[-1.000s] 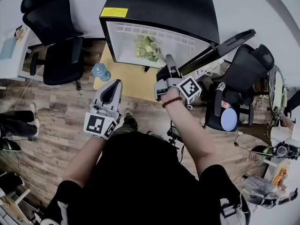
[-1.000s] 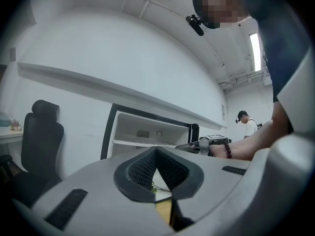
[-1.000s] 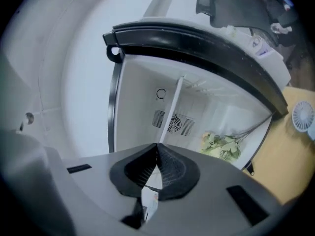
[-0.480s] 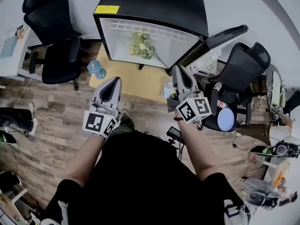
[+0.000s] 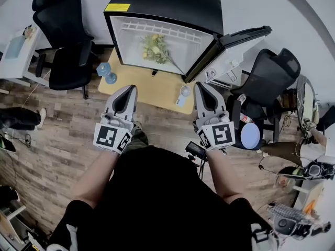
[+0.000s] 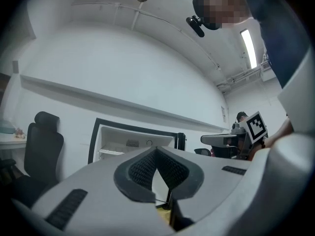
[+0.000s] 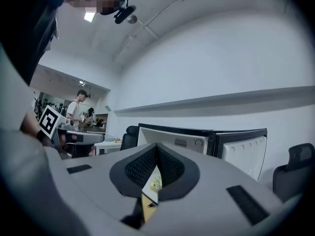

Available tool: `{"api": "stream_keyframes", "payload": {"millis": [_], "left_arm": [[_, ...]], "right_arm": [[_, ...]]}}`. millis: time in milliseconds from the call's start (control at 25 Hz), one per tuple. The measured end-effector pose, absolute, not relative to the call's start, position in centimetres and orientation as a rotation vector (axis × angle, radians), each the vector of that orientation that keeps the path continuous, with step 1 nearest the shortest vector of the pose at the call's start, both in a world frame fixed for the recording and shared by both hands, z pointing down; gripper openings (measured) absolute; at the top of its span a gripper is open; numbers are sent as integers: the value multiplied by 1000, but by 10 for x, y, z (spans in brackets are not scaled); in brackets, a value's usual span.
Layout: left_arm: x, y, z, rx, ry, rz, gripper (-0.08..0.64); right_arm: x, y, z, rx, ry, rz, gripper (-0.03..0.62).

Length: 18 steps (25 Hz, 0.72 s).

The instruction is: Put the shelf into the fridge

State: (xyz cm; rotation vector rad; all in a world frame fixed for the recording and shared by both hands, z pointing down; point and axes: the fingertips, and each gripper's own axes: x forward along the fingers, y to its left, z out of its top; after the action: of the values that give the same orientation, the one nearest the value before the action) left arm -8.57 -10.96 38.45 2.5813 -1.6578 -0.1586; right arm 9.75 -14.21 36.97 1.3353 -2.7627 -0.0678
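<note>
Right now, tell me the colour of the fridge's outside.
Black, with a white inside. The fridge shows best in the head view.

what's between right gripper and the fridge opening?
Head view: just yellow mat between right gripper and fridge, plus a small white object beside the gripper's tip.

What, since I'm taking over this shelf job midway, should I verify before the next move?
1. Fridge door open: ok, swung wide.
2. Left gripper free: ok, jaws together, nothing between them.
3. Right gripper free: ok, jaws together, nothing between them.
4. Fridge interior free for a shelf: not ok, a leafy bunch lies inside.
5. Shelf located: cannot tell, no loose shelf shows in any view.
</note>
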Motion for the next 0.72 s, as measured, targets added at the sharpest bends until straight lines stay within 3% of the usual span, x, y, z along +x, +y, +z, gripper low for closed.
{"api": "stream_keyframes", "payload": {"millis": [720], "left_arm": [[-57,-62,384,2559,-1734,-140,18]], "right_arm": [[105,-93,386,1242,-2789,-83,17]]}}
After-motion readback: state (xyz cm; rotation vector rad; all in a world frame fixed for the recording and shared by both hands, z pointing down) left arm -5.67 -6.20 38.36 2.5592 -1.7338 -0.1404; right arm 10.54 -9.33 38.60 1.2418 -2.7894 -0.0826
